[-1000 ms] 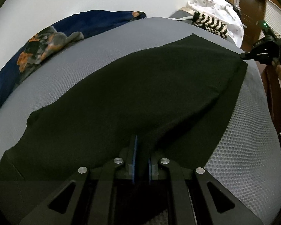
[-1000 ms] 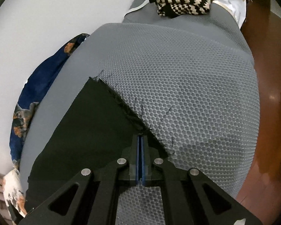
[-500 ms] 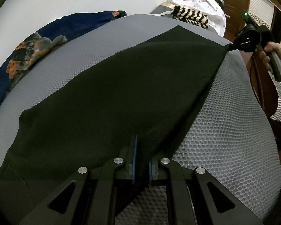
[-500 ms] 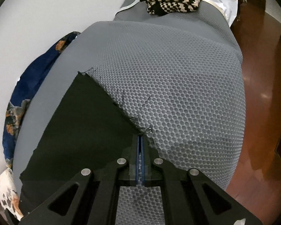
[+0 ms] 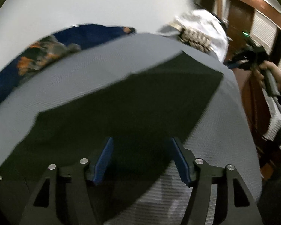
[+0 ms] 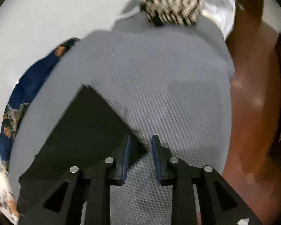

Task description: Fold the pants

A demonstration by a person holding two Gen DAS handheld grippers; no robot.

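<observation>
The black pants (image 5: 125, 101) lie flat on a grey mesh-covered bed (image 5: 95, 65), stretched from near left to far right. My left gripper (image 5: 141, 159) is open wide and empty, just above the near edge of the pants. My right gripper (image 6: 139, 156) is open and empty over the corner of the pant leg end (image 6: 91, 129). It also shows in the left wrist view (image 5: 243, 61), lifted clear of the far corner of the pants, held by a hand.
A dark blue floral cloth (image 5: 46, 50) lies along the wall side of the bed. A striped black-and-cream knit (image 6: 170, 9) and white fabric (image 6: 219, 5) lie at the bed's far end. A brown wooden floor (image 6: 252, 101) runs along the right edge.
Both grippers have opened and let go of the pants, which now lie flat. Both have lifted and drawn back a little from the cloth.
</observation>
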